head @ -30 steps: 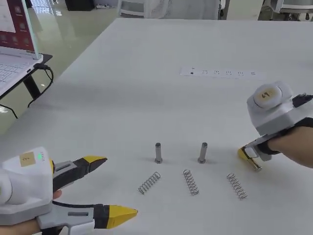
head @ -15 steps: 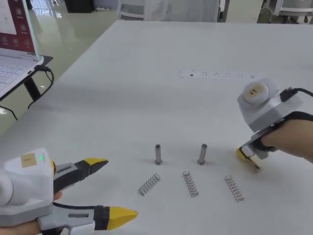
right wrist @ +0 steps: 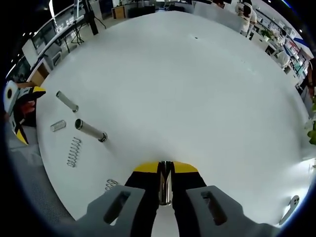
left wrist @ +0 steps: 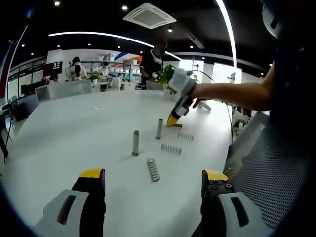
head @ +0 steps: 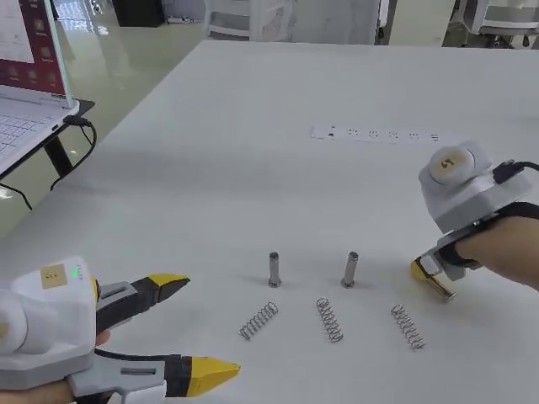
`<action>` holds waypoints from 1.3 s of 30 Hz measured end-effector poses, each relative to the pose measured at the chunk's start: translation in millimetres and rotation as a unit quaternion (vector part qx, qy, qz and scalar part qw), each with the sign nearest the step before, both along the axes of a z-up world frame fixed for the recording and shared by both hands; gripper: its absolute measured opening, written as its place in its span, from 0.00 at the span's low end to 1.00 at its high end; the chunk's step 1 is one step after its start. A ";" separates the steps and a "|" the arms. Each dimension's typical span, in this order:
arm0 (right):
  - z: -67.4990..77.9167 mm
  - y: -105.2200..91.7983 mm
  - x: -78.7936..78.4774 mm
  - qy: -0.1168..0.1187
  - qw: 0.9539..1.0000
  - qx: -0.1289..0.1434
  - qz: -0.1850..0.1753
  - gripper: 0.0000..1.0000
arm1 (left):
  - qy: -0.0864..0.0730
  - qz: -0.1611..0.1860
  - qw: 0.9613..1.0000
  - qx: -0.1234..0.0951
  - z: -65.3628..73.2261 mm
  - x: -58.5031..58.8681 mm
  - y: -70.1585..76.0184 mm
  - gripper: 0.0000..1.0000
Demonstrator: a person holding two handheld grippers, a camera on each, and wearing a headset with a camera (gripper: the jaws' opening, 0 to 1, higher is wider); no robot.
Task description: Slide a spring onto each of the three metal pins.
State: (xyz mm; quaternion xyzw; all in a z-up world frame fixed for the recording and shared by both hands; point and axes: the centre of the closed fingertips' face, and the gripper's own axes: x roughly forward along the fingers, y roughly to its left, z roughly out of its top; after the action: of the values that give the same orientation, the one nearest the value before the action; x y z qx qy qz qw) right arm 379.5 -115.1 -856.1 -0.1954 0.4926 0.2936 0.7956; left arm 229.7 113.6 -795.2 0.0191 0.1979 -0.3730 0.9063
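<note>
Pin 1 [head: 274, 269] and pin 2 [head: 350, 269] stand upright on the table [head: 253, 168], side by side and apart. Pin 3 [right wrist: 165, 190] is pinched between the jaws of my right gripper [head: 425, 271], just right of pin 2 and low at the table. Spring 1 [head: 258, 321], spring 2 [head: 329, 320] and spring 3 [head: 408, 326] lie flat in a row nearer to me, none on a pin. My left gripper [head: 192, 326] hovers at the near left, jaws spread wide and holding nothing.
</note>
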 end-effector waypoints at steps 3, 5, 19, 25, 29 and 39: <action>9.2 4.4 1.7 -0.010 1.000 0.018 -0.003 0.05 | 0.000 -0.001 1.000 0.001 0.1 -0.4 -0.7 0.76; 11.9 3.9 1.5 -0.011 1.000 0.020 -0.004 0.05 | 0.000 -0.002 1.000 0.001 0.2 -0.7 -1.0 0.76; 27.1 -1.9 -3.3 -0.033 0.998 0.045 -0.014 0.05 | -0.002 -0.003 1.000 0.001 0.4 -3.0 -1.7 0.75; 37.1 0.1 -11.5 -0.043 0.998 0.053 -0.015 0.05 | -0.001 -0.004 1.000 0.001 0.0 -3.8 -1.7 0.75; 40.2 0.8 -16.9 -0.046 0.997 0.053 -0.014 0.05 | -0.002 -0.004 1.000 0.002 0.4 -3.9 -1.7 0.75; 48.2 -0.1 -22.6 -0.057 0.997 0.059 -0.012 0.05 | -0.001 -0.006 1.000 0.002 0.7 -3.4 -1.6 0.74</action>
State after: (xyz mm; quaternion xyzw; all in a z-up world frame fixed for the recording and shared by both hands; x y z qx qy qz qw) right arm 357.0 -115.3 -807.9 -0.1581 0.4309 0.3011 0.8358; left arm 226.3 112.0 -794.6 0.0225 0.1976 -0.3781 0.9042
